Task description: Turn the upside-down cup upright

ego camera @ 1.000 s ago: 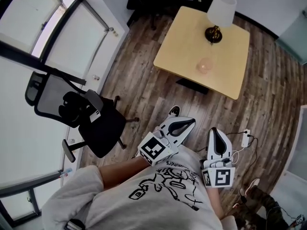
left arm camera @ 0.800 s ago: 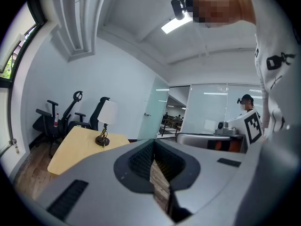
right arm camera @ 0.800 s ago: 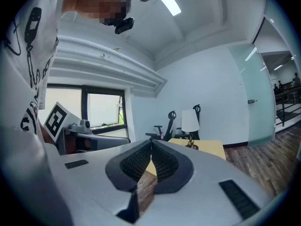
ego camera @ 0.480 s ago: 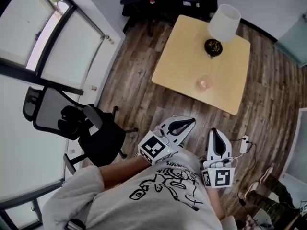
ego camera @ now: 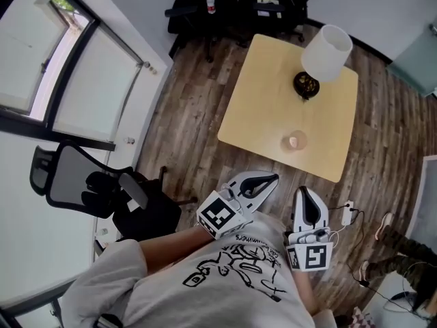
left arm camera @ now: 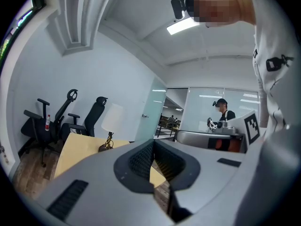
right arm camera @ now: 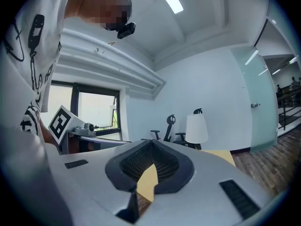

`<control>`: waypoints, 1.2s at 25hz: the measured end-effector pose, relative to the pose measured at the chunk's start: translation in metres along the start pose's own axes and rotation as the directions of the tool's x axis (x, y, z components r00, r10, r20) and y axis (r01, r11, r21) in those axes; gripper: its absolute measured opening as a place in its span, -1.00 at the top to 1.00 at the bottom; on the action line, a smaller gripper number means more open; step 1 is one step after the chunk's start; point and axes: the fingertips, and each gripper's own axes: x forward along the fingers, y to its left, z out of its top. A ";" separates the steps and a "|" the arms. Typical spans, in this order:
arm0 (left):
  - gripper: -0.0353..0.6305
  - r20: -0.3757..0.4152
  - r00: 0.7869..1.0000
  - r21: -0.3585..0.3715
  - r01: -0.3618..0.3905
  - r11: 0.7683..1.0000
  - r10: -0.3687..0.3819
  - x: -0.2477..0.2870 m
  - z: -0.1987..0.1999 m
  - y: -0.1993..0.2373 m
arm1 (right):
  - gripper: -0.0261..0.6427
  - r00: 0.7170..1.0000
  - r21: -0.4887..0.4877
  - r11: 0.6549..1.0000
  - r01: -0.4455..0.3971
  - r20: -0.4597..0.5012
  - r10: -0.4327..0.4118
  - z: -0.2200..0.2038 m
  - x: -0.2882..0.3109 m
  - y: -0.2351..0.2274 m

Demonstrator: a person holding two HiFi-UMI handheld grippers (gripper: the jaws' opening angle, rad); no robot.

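A small clear cup (ego camera: 295, 141) with a pinkish tint stands on the light wooden table (ego camera: 259, 108), near the table's near edge. From above I cannot tell which way up it is. Both grippers are held close to the person's body, well short of the table. My left gripper (ego camera: 272, 178) is shut with nothing in it. My right gripper (ego camera: 303, 194) is also shut and empty. In the left gripper view (left arm camera: 153, 145) and the right gripper view (right arm camera: 150, 145) the jaws meet, and the table top (right arm camera: 149, 179) shows beyond them.
A table lamp (ego camera: 326, 52) with a white shade stands at the table's far right. Black office chairs (ego camera: 198, 5) line the back wall; another chair (ego camera: 102, 190) is at the left by the window. A power strip (ego camera: 345, 212) lies on the wooden floor. A second person (left arm camera: 223, 110) stands behind glass.
The view has shifted: the table and cup now sit a little lower in the head view and the left chair has slid down-left. Both grippers stay shut, held the same way.
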 end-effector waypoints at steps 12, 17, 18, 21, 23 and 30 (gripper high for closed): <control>0.87 -0.028 0.999 0.006 0.036 0.999 -0.036 0.018 -0.010 0.034 | 0.84 1.000 -0.018 1.000 0.017 0.015 -0.017 -0.005 0.030 -0.021; 0.87 -0.044 0.998 0.014 0.038 0.999 -0.038 0.038 -0.016 0.042 | 0.84 1.000 -0.059 0.998 -0.023 0.000 0.024 -0.010 0.039 -0.044; 0.87 -0.049 0.998 0.015 0.038 0.999 -0.037 0.042 -0.019 0.044 | 0.84 0.999 -0.066 0.997 -0.034 -0.009 0.034 -0.013 0.040 -0.049; 0.87 -0.064 0.997 0.017 0.035 0.999 -0.034 0.053 -0.028 0.048 | 0.79 0.997 -0.081 0.994 -0.070 -0.046 0.067 -0.030 0.045 -0.064; 0.87 -0.068 0.997 0.024 0.025 0.999 -0.023 0.066 -0.037 0.056 | 0.67 0.994 -0.091 0.991 -0.096 -0.070 0.089 -0.045 0.052 -0.079; 0.87 -0.117 0.992 0.001 -0.051 0.999 0.051 0.125 -0.088 0.105 | 0.36 0.974 -0.060 0.982 -0.179 -0.153 0.168 -0.123 0.086 -0.134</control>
